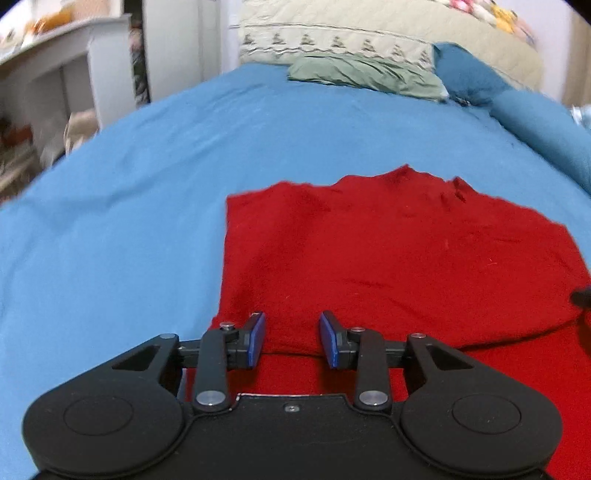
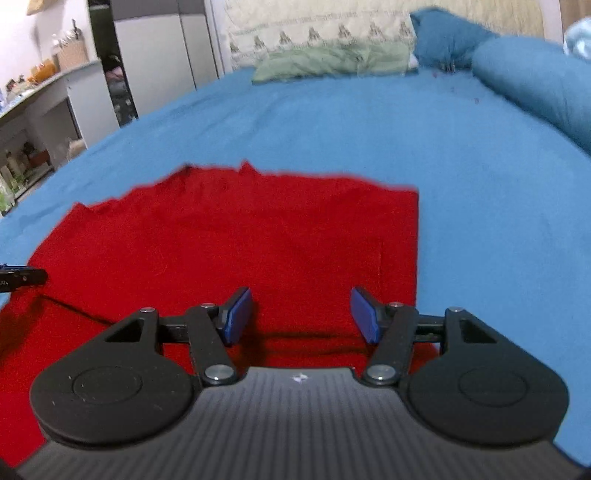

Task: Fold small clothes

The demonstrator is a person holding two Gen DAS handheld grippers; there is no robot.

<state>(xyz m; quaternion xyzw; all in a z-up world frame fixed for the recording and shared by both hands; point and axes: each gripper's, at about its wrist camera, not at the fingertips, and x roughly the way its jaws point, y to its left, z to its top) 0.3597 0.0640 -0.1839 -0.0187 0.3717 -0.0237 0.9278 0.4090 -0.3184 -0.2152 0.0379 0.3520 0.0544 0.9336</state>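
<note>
Lying flat on the blue bedsheet (image 1: 129, 177), toward the near side of the bed: a red garment (image 1: 388, 251), its far edge ragged and uneven, a folded layer showing as a dark crease line across its near part. Hovering low over the garment's near left corner, the left gripper (image 1: 291, 339) — jaws standing apart, blue pads (image 1: 257, 338) facing each other with red fabric showing between them, nothing clamped. Hanging over the near right corner, the right gripper (image 2: 302, 315), jaws spread wider, likewise gripping nothing; the garment's straight right edge running just beside its right pad. Peeking in at the left rim of the right wrist view, the dark tip of the other tool. Sitting well beyond the garment at the head of the bed: a crumpled green cloth (image 2: 332, 61), a pale quilted cover (image 1: 369, 33) with a row of small tree shapes, and a blue bolster (image 2: 535, 85) along the right. Standing off the bed's left side — white shelving (image 2: 48, 107), blurred.
</note>
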